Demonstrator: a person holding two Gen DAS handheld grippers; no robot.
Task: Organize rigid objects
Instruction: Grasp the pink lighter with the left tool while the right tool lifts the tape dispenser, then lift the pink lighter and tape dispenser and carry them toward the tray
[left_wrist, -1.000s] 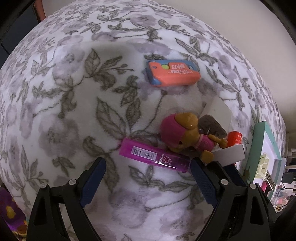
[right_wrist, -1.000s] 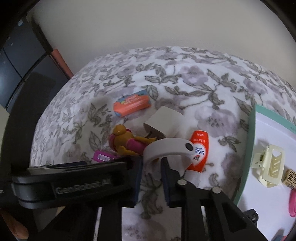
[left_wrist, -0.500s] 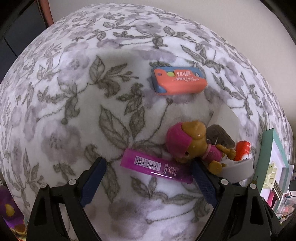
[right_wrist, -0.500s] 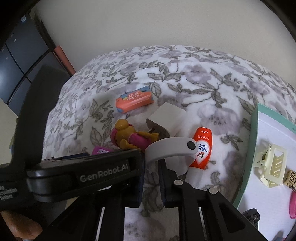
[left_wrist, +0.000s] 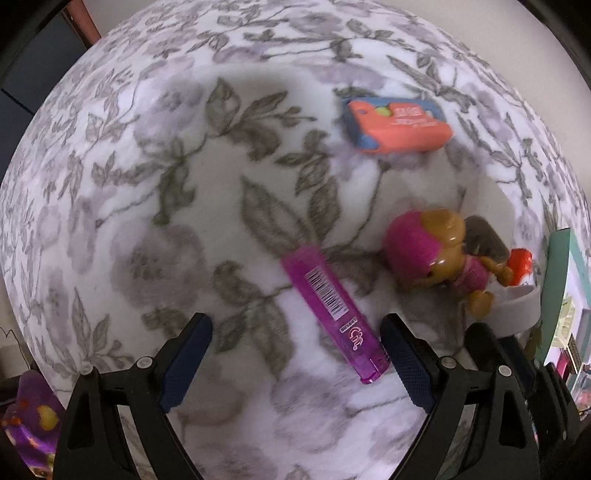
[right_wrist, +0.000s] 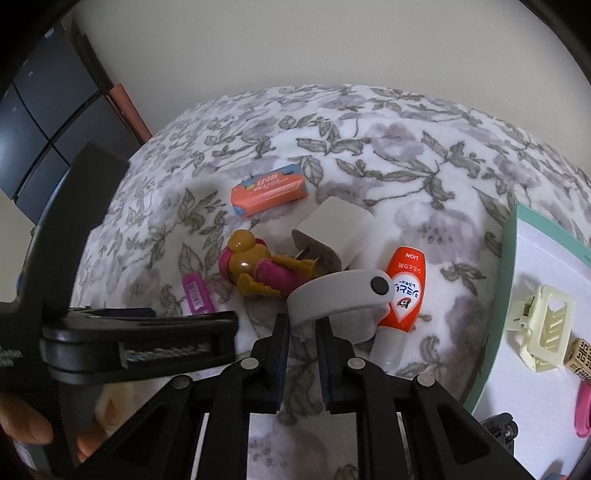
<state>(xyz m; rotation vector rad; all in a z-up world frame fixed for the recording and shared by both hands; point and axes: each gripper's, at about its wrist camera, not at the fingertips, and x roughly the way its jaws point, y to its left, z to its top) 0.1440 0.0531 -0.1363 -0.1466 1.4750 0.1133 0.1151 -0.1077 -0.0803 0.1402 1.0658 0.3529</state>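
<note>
My left gripper points straight down, open wide over the floral cloth. A purple lighter lies slantwise there, its lower end between my fingers, close to the right finger; I cannot tell if they touch. Right of it lies a pink and brown toy dog. My right gripper is shut on a curved grey band with a black stud, held above the cloth. The right wrist view also shows the toy dog, the lighter and the left gripper's body.
An orange box lies farther back. A white plug charger and an orange tube lie behind the band. A teal-rimmed white tray at the right holds a cream hair claw. A person's fingers show bottom left.
My left gripper has come lower over the lighter. The lighter has swung from nearly crosswise to slanted, one end now by my right finger. The right gripper and its band have kept still.
</note>
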